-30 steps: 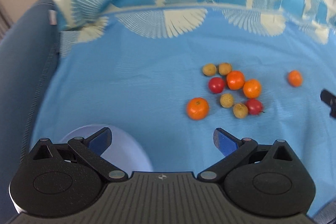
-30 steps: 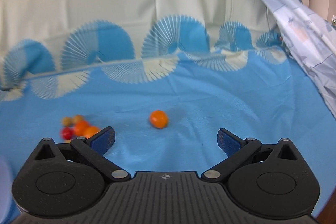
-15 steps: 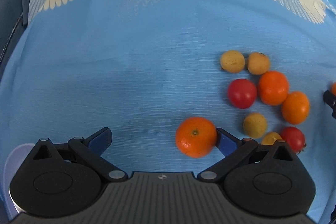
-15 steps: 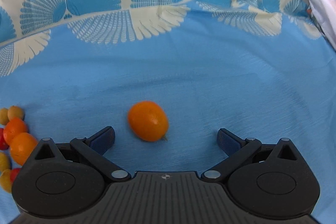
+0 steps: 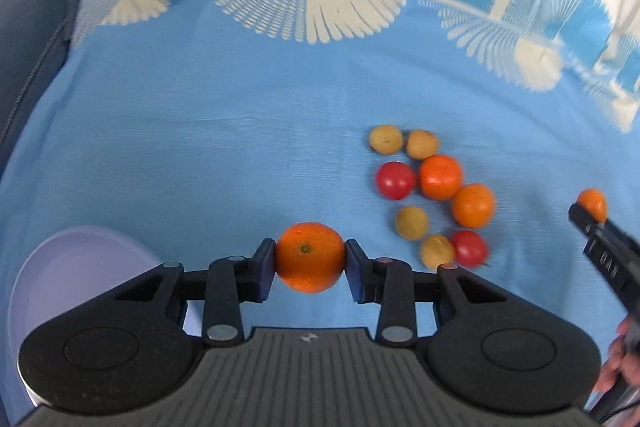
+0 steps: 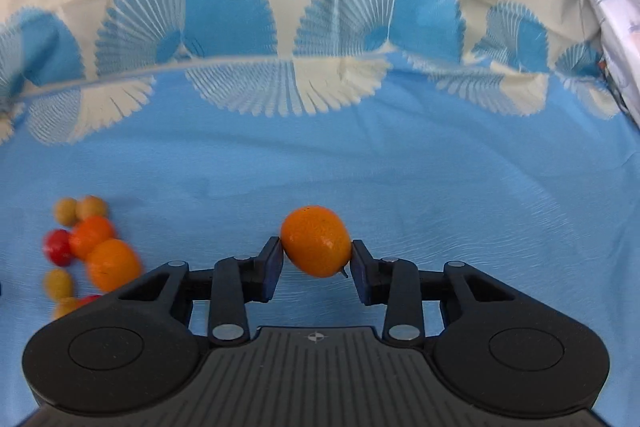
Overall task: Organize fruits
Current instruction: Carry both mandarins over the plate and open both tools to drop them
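Note:
A round orange (image 5: pixel 310 251) sits between the blue pads of my left gripper (image 5: pixel 310 261), whose jaws are closing and press on both its sides above the blue cloth. A smaller oval orange (image 6: pixel 316 243) is pinched the same way in my right gripper (image 6: pixel 317 255), its jaws also closing. In the left wrist view that right gripper (image 5: pixel 588 215) shows at the right edge with its orange (image 5: pixel 595 202). A loose cluster lies on the cloth: two oranges (image 5: pixel 440 177), red tomatoes (image 5: pixel 395 180) and small yellow-brown fruits (image 5: pixel 385 139). The cluster (image 6: pixel 96 239) is at the left in the right wrist view.
A pale lavender bowl (image 5: pixel 72 267) stands at the lower left beside my left gripper. A dark blue sofa arm (image 5: pixel 28 27) borders the cloth (image 5: pixel 240 147) on the left. A hand (image 5: pixel 620 359) holds the right gripper. Patterned fabric rises at the back.
Both grippers went from wide open to shut, each on an orange. The views pulled back a little from the cloth, showing more of the patterned backdrop and the bowl.

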The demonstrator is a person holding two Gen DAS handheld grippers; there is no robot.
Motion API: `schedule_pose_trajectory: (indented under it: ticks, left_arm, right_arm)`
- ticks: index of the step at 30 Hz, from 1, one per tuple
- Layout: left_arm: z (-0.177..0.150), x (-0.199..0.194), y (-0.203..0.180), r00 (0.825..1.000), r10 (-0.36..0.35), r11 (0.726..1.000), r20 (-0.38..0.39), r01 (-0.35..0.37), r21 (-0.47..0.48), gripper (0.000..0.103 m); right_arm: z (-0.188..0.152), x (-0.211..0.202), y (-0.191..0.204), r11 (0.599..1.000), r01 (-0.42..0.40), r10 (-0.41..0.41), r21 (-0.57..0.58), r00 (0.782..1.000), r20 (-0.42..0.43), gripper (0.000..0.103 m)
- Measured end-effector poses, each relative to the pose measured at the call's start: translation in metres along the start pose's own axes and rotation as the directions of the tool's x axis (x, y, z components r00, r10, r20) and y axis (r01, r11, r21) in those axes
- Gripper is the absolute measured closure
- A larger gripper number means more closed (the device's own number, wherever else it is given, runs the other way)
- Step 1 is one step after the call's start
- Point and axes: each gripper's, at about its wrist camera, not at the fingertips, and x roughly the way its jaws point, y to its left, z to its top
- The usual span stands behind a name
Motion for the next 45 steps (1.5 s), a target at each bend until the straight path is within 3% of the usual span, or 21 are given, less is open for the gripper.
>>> schedule_pose_trajectory:
  ticks: [5,12,18,24,27,31,45]
  left_arm:
    - [-0.025,-0.061,0.026,1.000,-0.006,0.998,0.007,0.007,-0.062,0.062]
    - [-0.085,-0.142,0.088,0.999,-0.002,0.994,0.045,0.007,-0.107,0.062]
    - [-0.145,-0.198,0.147,0.994,0.041,0.988,0.102,-0.025,-0.154,0.062]
    - [-0.192,-0.230,0.194,0.987,0.103,0.977,0.121,-0.078,-0.196,0.062]
    - [-0.213,-0.238,0.209,0.986,0.118,0.972,0.120,-0.090,-0.216,0.062]
    - [-0.228,-0.244,0.220,0.986,0.111,0.969,0.124,-0.080,-0.232,0.062]
    - [-0.233,-0.247,0.226,0.985,0.083,0.972,0.151,-0.046,-0.229,0.062]
  right_arm:
    - [-0.005,-0.076,0.018,0.998,-0.063,0.063,0.005,0.997,0.047,0.065]
    - [-0.045,-0.175,0.072,0.981,-0.194,0.194,0.002,0.981,0.008,0.065]
    - [-0.077,-0.245,0.132,0.939,-0.339,0.338,-0.066,0.941,-0.027,0.065]
    - [-0.103,-0.302,0.181,0.880,-0.446,0.444,-0.163,0.895,-0.052,0.065]
    - [-0.113,-0.319,0.202,0.855,-0.470,0.468,-0.220,0.881,-0.065,0.065]
    - [-0.121,-0.334,0.219,0.840,-0.473,0.472,-0.266,0.879,-0.075,0.065]
    - [-0.120,-0.342,0.229,0.851,-0.435,0.437,-0.295,0.897,-0.062,0.065]
